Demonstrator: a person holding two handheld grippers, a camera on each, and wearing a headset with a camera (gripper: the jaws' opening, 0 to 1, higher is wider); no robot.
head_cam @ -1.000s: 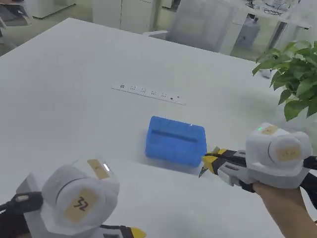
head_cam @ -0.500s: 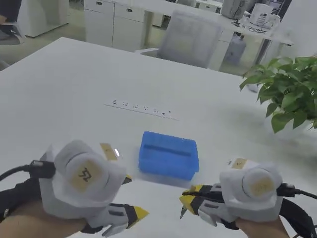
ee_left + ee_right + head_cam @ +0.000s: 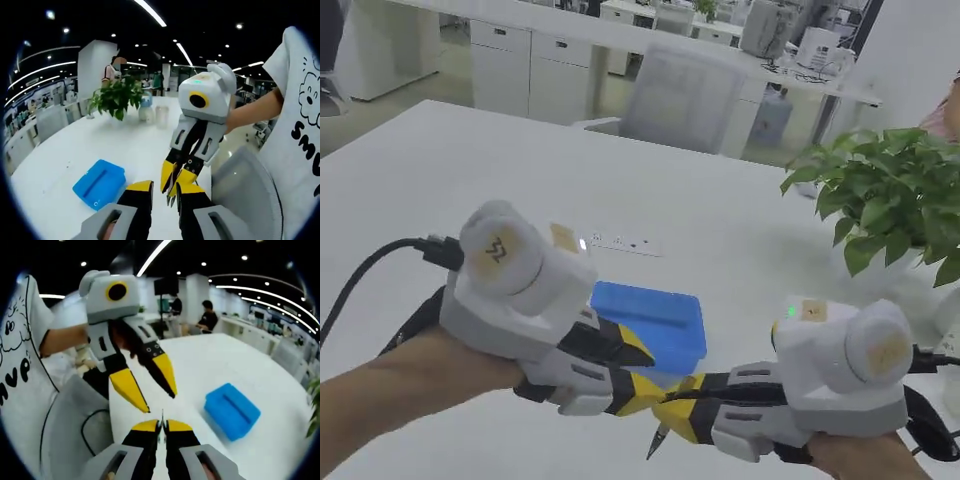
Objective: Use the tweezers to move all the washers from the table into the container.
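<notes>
Head view, the right gripper (image 3: 670, 412) had its jaws clamped on the tweezers (image 3: 656, 445) over the white desk (image 3: 440, 180), the blue container (image 3: 650, 318) on it just beyond; left gripper view, the left gripper (image 3: 165, 192) held its jaws apart right by the tweezers' tip; right gripper view, open office behind, it looked like a mid-air adjustment, with a drop to the desk for a washer due next.

I log: bright, even light from long white ceiling strip lights (image 3: 150, 12) above the left gripper (image 3: 164, 187); faint shadows on the white table (image 3: 125, 145) beneath it; fisheye bending at edges; head view slightly soft.
</notes>
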